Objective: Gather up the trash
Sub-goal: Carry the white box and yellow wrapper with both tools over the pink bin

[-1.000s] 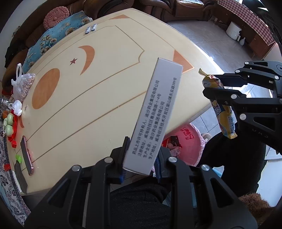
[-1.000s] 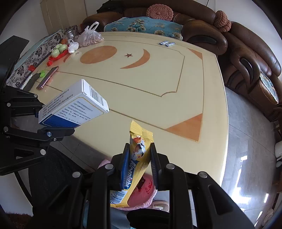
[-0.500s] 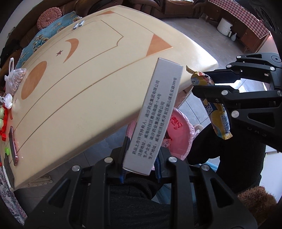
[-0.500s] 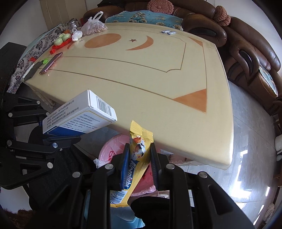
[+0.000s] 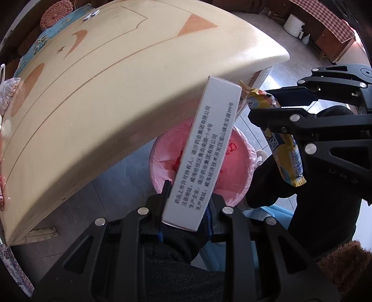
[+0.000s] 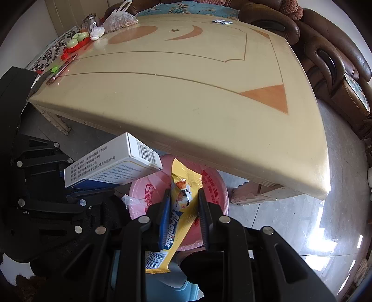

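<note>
My left gripper [image 5: 187, 197] is shut on a white medicine box [image 5: 204, 151] with Chinese print; the box also shows in the right wrist view [image 6: 111, 167]. My right gripper [image 6: 183, 204] is shut on a yellow candy wrapper [image 6: 179, 223], also seen in the left wrist view [image 5: 283, 148]. Both items hang over a pink-lined trash bin [image 5: 237, 162] on the floor beside the table; the bin also shows in the right wrist view [image 6: 214, 192]. The left gripper appears at the left of the right wrist view [image 6: 76, 192].
A cream table [image 6: 186, 93] with orange inlays overhangs the bin. At its far left are a phone [image 6: 61, 69], red and green toys [image 6: 76, 41] and a plastic bag [image 6: 121, 18]. A brown sofa [image 6: 325, 46] stands behind. Two small packets [image 6: 222, 21] lie at the far edge.
Both grippers have moved down and back off the table edge with their items. The pink bin now sits directly beneath the box and wrapper.
</note>
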### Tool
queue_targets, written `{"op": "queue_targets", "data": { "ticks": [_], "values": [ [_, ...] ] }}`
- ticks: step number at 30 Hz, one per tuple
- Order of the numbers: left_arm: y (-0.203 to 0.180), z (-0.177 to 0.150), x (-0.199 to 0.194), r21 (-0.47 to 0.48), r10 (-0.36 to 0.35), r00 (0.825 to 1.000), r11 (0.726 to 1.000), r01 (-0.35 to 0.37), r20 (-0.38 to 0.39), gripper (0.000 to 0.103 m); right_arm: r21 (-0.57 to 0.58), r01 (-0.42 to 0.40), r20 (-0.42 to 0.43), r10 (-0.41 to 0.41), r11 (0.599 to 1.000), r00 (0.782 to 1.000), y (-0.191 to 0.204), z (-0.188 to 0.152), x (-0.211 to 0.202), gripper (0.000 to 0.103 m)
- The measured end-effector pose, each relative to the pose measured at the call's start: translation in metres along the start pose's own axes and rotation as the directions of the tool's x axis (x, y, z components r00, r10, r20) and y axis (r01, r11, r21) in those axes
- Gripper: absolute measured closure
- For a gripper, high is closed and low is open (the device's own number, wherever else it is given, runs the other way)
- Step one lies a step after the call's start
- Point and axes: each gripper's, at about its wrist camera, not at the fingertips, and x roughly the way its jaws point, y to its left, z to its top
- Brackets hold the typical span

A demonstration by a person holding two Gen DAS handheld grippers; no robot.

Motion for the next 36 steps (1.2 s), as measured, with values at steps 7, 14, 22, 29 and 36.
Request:
{"op": "queue_targets", "data": {
  "ticks": [7,14,22,29,36],
  "values": [
    [-0.005,-0.007,0.041,-0.002,-0.032,0.998,0.999,0.032,-0.053,0.078,0.035,0.013,-0.030,-0.012,0.999,0.999,-0.002,-0.015,0.034,0.080],
    [-0.009,-0.014,0.083,-0.024,-0.079,0.989,0.997,0.077,-0.122,0.078,0.122,0.001,-0.063,0.007,0.993,0.998,-0.014,-0.030,0.069,0.080],
    [-0.004,-0.012,0.127,-0.103,-0.147,0.973,0.986,0.130,-0.176,0.077,0.262,-0.039,-0.109,0.070,0.964,0.992,-0.034,-0.044,0.118,0.080],
    [-0.002,-0.019,0.166,-0.155,-0.141,0.961,0.982,0.106,-0.237,0.077,0.307,-0.037,-0.156,0.089,0.951,0.984,-0.041,-0.059,0.156,0.080],
    [0.007,-0.017,0.188,-0.197,-0.162,0.949,0.974,0.110,-0.271,0.077,0.321,-0.043,-0.190,0.108,0.946,0.976,-0.047,-0.058,0.186,0.080]
  ]
}}
